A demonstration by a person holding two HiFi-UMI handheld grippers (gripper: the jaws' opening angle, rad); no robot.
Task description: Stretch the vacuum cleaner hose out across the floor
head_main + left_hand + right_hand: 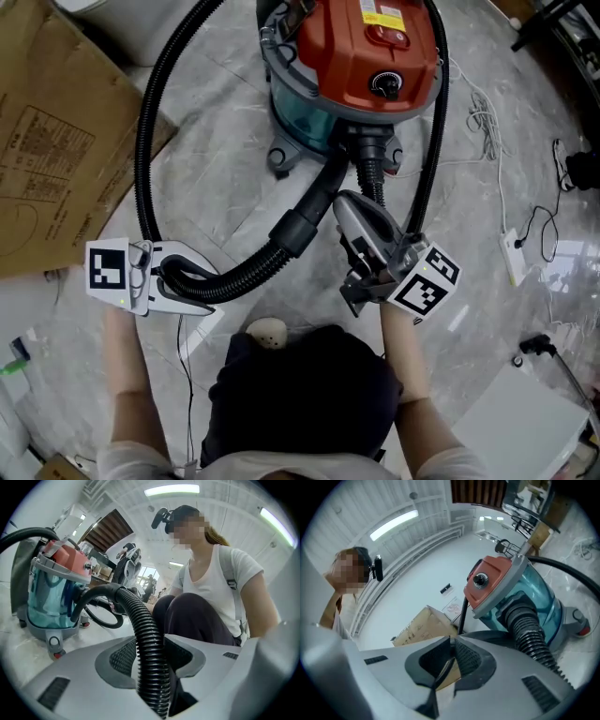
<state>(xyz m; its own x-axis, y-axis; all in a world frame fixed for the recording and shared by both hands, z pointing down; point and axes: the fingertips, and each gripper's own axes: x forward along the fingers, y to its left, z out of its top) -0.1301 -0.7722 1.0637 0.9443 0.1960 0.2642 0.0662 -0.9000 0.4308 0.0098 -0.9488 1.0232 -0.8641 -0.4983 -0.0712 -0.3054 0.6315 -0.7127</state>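
Ceiling light strips (171, 489) lighting scene brightly, evenly; floor (562, 267) glaring faintly; gripper views bulging, darkening at corners.

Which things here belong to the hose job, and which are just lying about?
Job: hose; vacuum; left gripper, shut on the hose; right gripper, shut, empty.
Lying about: cardboard; white cable; black cable.

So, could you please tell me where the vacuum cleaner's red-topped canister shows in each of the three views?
Head view: canister at top centre.
Left gripper view: canister at the left side.
Right gripper view: canister right of centre.
Shared landmark: the black ribbed hose, which also shows at lower centre in the left gripper view and at lower right in the right gripper view.
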